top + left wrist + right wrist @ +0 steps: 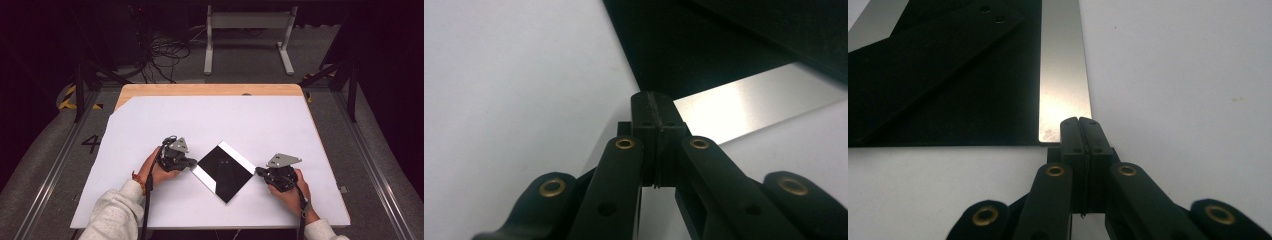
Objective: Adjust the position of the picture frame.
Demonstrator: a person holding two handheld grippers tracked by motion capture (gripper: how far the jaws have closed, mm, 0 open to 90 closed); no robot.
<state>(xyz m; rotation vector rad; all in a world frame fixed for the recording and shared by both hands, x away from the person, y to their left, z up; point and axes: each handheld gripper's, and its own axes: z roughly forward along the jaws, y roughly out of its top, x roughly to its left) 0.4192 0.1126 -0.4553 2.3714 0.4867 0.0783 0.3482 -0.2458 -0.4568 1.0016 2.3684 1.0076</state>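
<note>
Apparently a two-sided nudge on the black square panel (226,176), lying flat and cornerwise on the white sheet (250,120) of the bench (210,90), close to the near edge and about midway between the left and right edges. Left tongs (194,163) clenched on nothing, tips at the panel's left corner. Right tongs (259,171) likewise clenched and empty, tips at the right corner, by the end of the silver strip (1064,75) along one side.

To do this well:
- Keep both tongs clamped and low, bearing on the panel's edge, never riding up over it.
- Push from one corner only and hold the other as a stop; otherwise expect a spin, not a clean shift.
- Go slowly: smooth panel on smooth sheet, so probably little friction and easy overshoot.
- Mind the flat black bar (938,55) with two small holes resting on top of the panel; avoid jolts, for fear of displacing it.
- Stay well inside the sheet, away from the near edge of the bench.

Hard to make out:
- Actual contact between tips and panel, as against mere nearness: not decidable at either corner.
- Black on black, hence the bar's outline nearly lost from the high view, apart from two faint dots.
- Far part of the panel cut off in both gripper views.
- Panel thickness unreadable.
- Strip either bare metal or tape, impossible to tell.
</note>
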